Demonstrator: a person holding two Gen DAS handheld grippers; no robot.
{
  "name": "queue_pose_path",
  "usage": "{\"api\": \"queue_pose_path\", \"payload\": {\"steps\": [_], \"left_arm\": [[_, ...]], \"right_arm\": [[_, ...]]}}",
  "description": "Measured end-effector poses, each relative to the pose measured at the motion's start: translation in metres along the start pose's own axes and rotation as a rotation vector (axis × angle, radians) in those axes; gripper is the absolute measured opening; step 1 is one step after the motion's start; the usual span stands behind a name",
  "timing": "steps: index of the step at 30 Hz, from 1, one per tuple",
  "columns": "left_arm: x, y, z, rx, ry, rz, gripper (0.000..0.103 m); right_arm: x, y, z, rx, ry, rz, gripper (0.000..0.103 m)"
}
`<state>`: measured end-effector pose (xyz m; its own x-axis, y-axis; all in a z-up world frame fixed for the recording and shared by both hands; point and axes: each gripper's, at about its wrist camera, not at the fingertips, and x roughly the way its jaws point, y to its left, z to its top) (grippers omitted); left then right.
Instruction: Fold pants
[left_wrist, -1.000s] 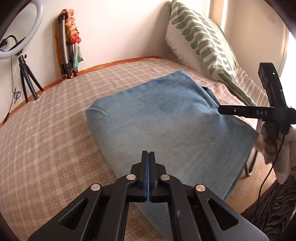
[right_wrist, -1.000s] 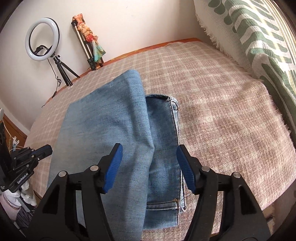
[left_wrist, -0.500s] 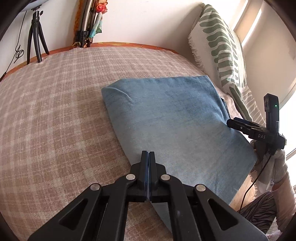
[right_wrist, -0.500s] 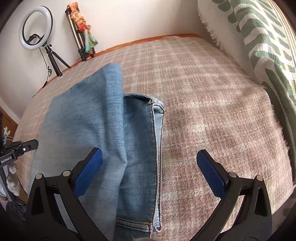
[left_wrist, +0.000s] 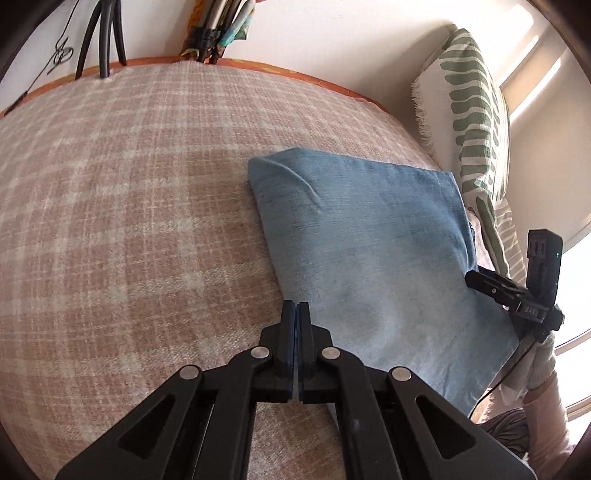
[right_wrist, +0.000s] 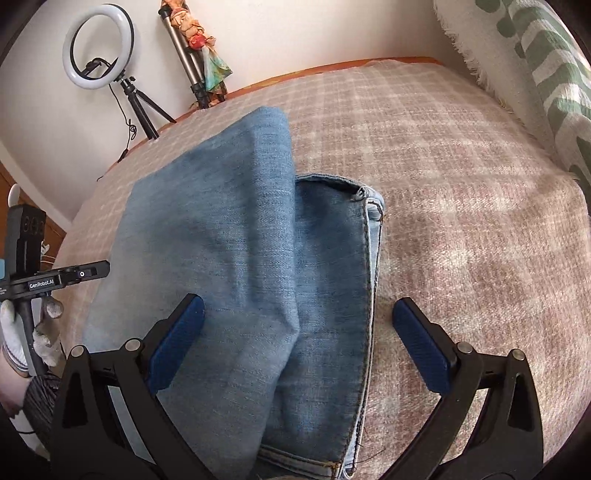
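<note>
The blue jeans (left_wrist: 373, 251) lie folded into a flat stack on the checked bedspread (left_wrist: 129, 206). In the right wrist view the jeans (right_wrist: 236, 258) show a folded layer over the waistband end. My left gripper (left_wrist: 295, 308) is shut and empty, hovering just over the near left edge of the jeans. My right gripper (right_wrist: 297, 343) is open wide and empty above the jeans, one finger over the denim, the other over the bedspread (right_wrist: 472, 229). The right gripper also shows at the right edge of the left wrist view (left_wrist: 476, 278).
A green-patterned pillow (left_wrist: 476, 122) leans at the bed's head. A ring light on a tripod (right_wrist: 98, 46) and a second tripod with a cloth (right_wrist: 192, 48) stand by the wall. The bed edge is near the jeans' right side (left_wrist: 517, 354).
My left gripper has drifted left off the jeans toward their edge, staying shut. My right gripper opened wider and stays above the waistband end.
</note>
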<state>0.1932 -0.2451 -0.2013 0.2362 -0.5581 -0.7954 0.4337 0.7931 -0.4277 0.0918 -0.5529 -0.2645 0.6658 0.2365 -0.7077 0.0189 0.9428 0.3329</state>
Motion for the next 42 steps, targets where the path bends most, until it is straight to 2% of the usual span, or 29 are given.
{"api": "queue_pose_path", "payload": {"steps": [3,5,7,9,12,13,14,15,16,17,20,22,24,27,29,30,32,33,35,42], "left_arm": [[0.005,0.005,0.001,-0.022,0.014,-0.019,0.001],[0.007,0.008,0.003,-0.042,0.022,-0.03,0.009],[0.009,0.014,0.004,-0.085,0.023,-0.065,0.012],[0.011,0.018,0.004,-0.112,0.02,-0.098,0.014],[0.013,0.018,0.004,-0.128,0.001,-0.121,0.02],[0.012,0.017,0.003,-0.14,-0.007,-0.133,0.028],[0.012,0.016,0.002,-0.148,-0.017,-0.163,0.048],[0.012,0.013,0.001,-0.141,-0.028,-0.232,0.062],[0.014,0.007,0.001,-0.124,-0.032,-0.274,0.084],[0.014,0.0,0.0,-0.101,-0.034,-0.267,0.087],[0.018,-0.027,-0.003,0.029,-0.053,-0.126,0.087],[0.02,-0.03,-0.002,0.027,-0.067,-0.114,0.087],[0.021,-0.026,0.003,-0.005,-0.068,-0.132,0.083],[0.022,-0.02,0.008,-0.039,-0.078,-0.13,0.066],[0.02,-0.014,0.006,-0.046,-0.089,-0.112,0.045],[0.02,-0.012,0.006,-0.051,-0.089,-0.11,0.039],[0.022,-0.008,0.006,-0.077,-0.089,-0.141,0.024],[0.022,-0.007,0.005,-0.081,-0.093,-0.166,0.02],[0.02,-0.011,0.005,-0.064,-0.102,-0.159,0.015],[0.009,-0.026,0.011,-0.019,-0.141,-0.143,0.013]], "right_arm": [[0.002,-0.001,0.003,0.0,-0.004,0.015,0.103],[0.003,-0.001,0.003,0.002,-0.007,0.023,0.102],[0.002,0.002,0.003,-0.006,-0.007,0.035,0.087],[0.004,0.005,0.004,0.009,0.009,0.084,0.079],[0.005,0.005,0.005,0.03,0.016,0.112,0.07],[0.005,0.005,0.005,0.037,0.014,0.114,0.065],[0.006,0.005,0.005,0.041,0.015,0.12,0.063],[0.006,0.005,0.004,0.046,0.014,0.13,0.058],[0.005,0.005,0.004,0.049,0.012,0.132,0.056],[0.005,0.006,0.004,0.044,0.011,0.128,0.056],[0.004,0.007,0.003,0.039,0.001,0.121,0.051],[0.003,0.007,0.003,0.037,-0.003,0.117,0.049],[0.002,0.007,0.003,0.033,-0.003,0.116,0.047],[0.0,0.008,0.003,0.028,-0.013,0.103,0.041],[-0.002,0.008,0.004,0.027,-0.017,0.096,0.037],[-0.003,0.009,0.004,0.025,-0.019,0.091,0.035],[-0.005,0.013,0.005,0.011,-0.034,0.073,0.031],[-0.007,0.015,0.004,0.002,-0.041,0.063,0.029],[-0.011,0.018,0.004,-0.015,-0.054,0.048,0.026],[-0.033,0.031,0.007,-0.055,-0.109,0.026,0.019]]}}
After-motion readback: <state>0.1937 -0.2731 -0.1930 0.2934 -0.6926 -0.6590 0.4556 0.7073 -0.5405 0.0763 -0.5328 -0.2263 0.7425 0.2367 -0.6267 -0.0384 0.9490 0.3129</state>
